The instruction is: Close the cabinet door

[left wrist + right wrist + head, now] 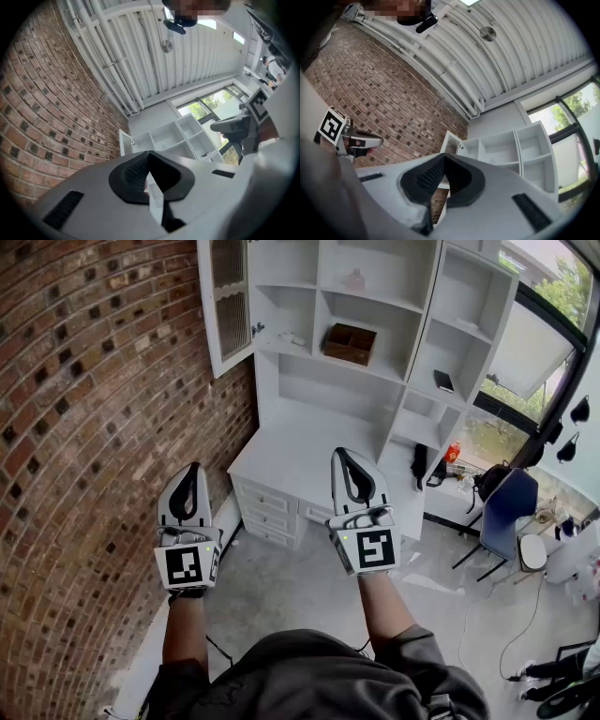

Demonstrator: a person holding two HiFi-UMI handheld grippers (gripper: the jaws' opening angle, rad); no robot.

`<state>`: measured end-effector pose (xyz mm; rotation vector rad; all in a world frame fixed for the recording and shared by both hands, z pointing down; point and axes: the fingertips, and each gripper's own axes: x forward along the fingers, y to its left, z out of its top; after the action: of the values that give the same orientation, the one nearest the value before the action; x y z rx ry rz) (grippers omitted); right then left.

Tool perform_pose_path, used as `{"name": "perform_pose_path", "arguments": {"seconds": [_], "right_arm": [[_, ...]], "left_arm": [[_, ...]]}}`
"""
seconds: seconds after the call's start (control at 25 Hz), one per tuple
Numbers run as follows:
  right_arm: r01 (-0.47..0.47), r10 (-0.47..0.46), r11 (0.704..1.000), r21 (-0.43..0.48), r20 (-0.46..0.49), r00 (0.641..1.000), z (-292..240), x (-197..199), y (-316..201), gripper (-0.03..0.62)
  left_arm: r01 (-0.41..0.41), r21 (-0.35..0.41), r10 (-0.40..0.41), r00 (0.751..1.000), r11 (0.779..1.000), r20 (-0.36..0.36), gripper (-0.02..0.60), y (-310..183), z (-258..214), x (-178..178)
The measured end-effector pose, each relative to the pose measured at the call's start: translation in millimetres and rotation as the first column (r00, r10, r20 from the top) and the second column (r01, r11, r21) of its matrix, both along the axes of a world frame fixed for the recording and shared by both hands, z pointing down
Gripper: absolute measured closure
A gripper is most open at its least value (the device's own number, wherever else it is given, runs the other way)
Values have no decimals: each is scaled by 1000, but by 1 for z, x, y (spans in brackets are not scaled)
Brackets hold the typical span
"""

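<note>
A tall white cabinet unit (375, 362) stands against the brick wall. Its glass-panelled door (228, 301) at the upper left is swung open toward the wall. The door also shows small and far off in the left gripper view (124, 143) and in the right gripper view (451, 143). My left gripper (194, 466) is held up in front of me, shut with nothing in it, well short of the cabinet. My right gripper (339, 452) is beside it, also shut and empty, over the desk top. Both point upward toward the shelves.
A brick wall (94, 427) runs along the left, close to the open door. A brown box (350, 343) sits on a shelf. The desk has drawers (272, 507) below. A blue chair (506, 507) and cables stand at the right by the window.
</note>
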<state>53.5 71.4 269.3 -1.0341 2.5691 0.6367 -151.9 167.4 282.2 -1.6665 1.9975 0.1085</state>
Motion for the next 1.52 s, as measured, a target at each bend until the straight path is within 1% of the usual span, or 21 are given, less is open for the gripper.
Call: {"name": "perform_pose_path", "arguments": {"seconds": [0.36, 0.52, 0.6, 0.72, 0.76, 0.84, 0.88, 0.92, 1.08, 1.24, 1.52], "right_arm": [[1, -1, 1000, 14, 3, 1000, -5, -2, -2, 595], [3, -3, 1000, 13, 5, 1000, -6, -3, -1, 595], [6, -6, 1000, 15, 8, 1000, -8, -3, -1, 595], [10, -11, 1000, 22, 13, 1000, -11, -2, 0, 595], [10, -10, 1000, 24, 13, 1000, -11, -2, 0, 595], [10, -10, 1000, 24, 11, 1000, -11, -1, 0, 595], [12, -12, 1000, 23, 11, 1000, -11, 0, 0, 595], [16, -16, 1000, 21, 14, 1000, -11, 0, 0, 595], [36, -36, 999, 17, 22, 999, -11, -1, 1, 595], [49, -49, 999, 14, 11, 999, -8, -1, 0, 595], [71, -71, 997, -2, 2, 997, -1, 10, -13, 595]], "left_arm": [[-3, -4, 3, 1000, 1000, 10, 580, 1, 0, 4], [-7, 15, 7, 1000, 1000, 0, 578, 4, -3, 1], [-13, 25, 13, 1000, 1000, -5, 496, 4, -6, 1], [-21, 45, 21, 1000, 999, -1, 418, 6, -13, 2], [-26, 53, 27, 1000, 998, -4, 367, 7, -15, 3], [-38, 68, 39, 999, 997, -16, 317, 10, -18, 3], [-42, 74, 44, 999, 996, -21, 282, 10, -19, 3], [-46, 75, 48, 999, 996, -25, 267, 11, -20, 3], [-49, 69, 51, 998, 996, -27, 264, 9, -20, 4], [-44, 67, 46, 999, 997, -20, 264, 6, -21, 8], [-23, 52, 24, 1000, 998, -17, 264, -7, -20, 19]]}}
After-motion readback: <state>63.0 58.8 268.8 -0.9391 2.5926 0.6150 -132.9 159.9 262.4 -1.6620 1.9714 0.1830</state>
